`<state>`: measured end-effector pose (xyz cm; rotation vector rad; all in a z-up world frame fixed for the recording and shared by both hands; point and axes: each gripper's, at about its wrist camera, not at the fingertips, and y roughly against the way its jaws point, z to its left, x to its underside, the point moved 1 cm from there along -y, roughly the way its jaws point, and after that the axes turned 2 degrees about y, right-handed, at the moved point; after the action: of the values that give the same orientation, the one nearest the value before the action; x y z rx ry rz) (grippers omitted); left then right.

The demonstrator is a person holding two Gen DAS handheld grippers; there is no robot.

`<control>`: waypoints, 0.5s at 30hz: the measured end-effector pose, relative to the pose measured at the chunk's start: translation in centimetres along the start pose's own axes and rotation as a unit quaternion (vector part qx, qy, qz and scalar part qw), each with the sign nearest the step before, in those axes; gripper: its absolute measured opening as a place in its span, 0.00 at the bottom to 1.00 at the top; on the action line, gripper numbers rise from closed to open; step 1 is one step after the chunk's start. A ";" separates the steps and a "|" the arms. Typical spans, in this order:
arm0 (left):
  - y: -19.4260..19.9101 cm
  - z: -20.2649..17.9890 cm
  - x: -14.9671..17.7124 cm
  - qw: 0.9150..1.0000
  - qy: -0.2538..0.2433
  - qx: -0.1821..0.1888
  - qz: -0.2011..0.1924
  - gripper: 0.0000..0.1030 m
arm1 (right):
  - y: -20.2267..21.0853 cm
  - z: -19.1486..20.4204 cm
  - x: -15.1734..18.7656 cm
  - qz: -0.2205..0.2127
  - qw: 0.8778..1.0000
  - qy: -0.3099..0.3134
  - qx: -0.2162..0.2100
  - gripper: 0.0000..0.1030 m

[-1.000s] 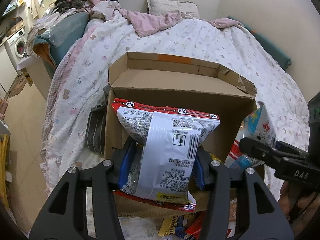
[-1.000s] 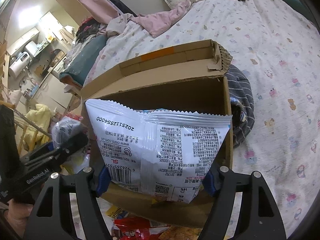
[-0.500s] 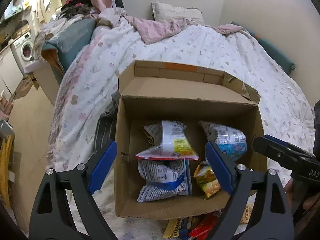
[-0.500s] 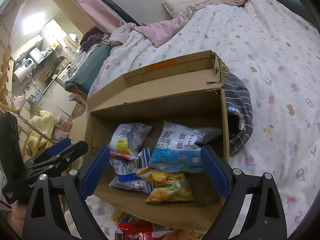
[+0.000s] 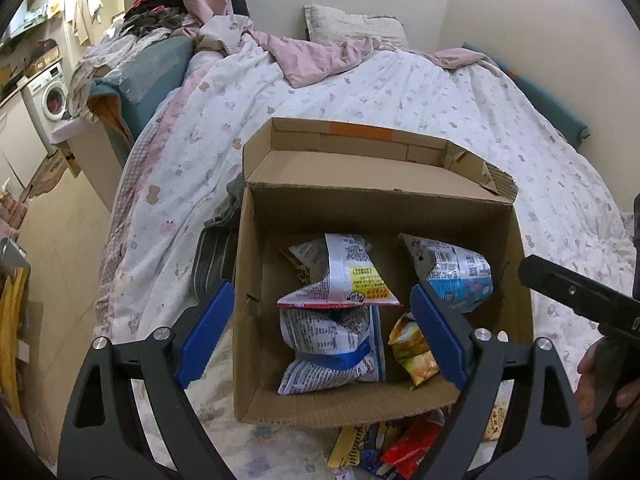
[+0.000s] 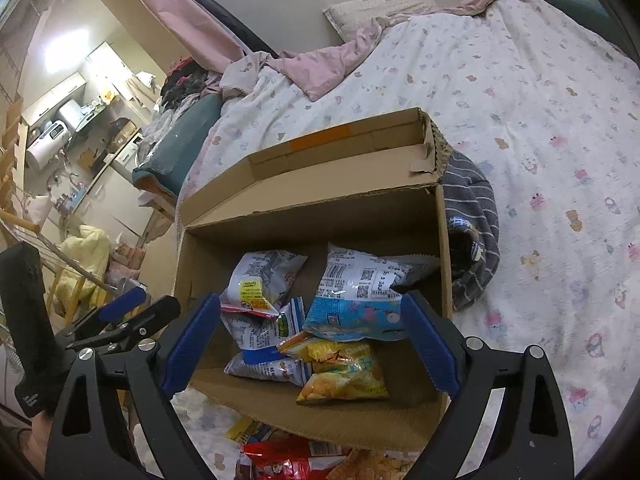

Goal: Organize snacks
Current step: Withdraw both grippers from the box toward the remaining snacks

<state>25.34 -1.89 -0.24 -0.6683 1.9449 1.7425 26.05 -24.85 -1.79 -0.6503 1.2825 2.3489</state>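
An open cardboard box point(image 5: 376, 208) point(image 6: 312, 216) stands on the bed. Inside lie a red-edged silver packet point(image 5: 340, 276) point(image 6: 260, 276), a blue and white packet point(image 5: 456, 268) point(image 6: 360, 296), a yellow chip bag point(image 5: 412, 348) point(image 6: 340, 368) and a blue-banded white packet point(image 5: 332, 348) point(image 6: 264, 336). My left gripper point(image 5: 320, 328) is open and empty above the box's near side. My right gripper point(image 6: 312, 340) is open and empty over the box too. The right gripper point(image 5: 576, 296) shows at the right of the left wrist view, the left gripper point(image 6: 120, 316) at the left of the right wrist view.
More snack packets point(image 5: 392, 448) point(image 6: 288, 460) lie on the bed in front of the box. A striped grey cloth point(image 6: 476, 236) lies beside the box's right wall. A pink blanket point(image 5: 320, 56) and pillow point(image 5: 352, 28) lie at the head of the bed. Floor and a washing machine point(image 5: 48, 96) are to the left.
Both grippers opened and let their packets fall into the box, then drew back a little. The red-edged silver packet and the blue and white packet now lie inside.
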 end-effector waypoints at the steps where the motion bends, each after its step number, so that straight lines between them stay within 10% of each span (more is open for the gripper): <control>1: 0.2 0.1 0.2 1.000 0.007 0.000 0.004 0.85 | 0.2 0.0 0.1 0.000 1.000 -0.002 0.000 0.91; 15: 5.1 0.8 2.9 1.000 0.013 0.004 -0.013 0.85 | 3.3 2.6 3.1 -0.007 0.999 0.045 0.026 0.91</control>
<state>19.87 -0.79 1.83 -0.7139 1.9497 1.7185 21.21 -24.03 -0.04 -0.7545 1.3678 2.2895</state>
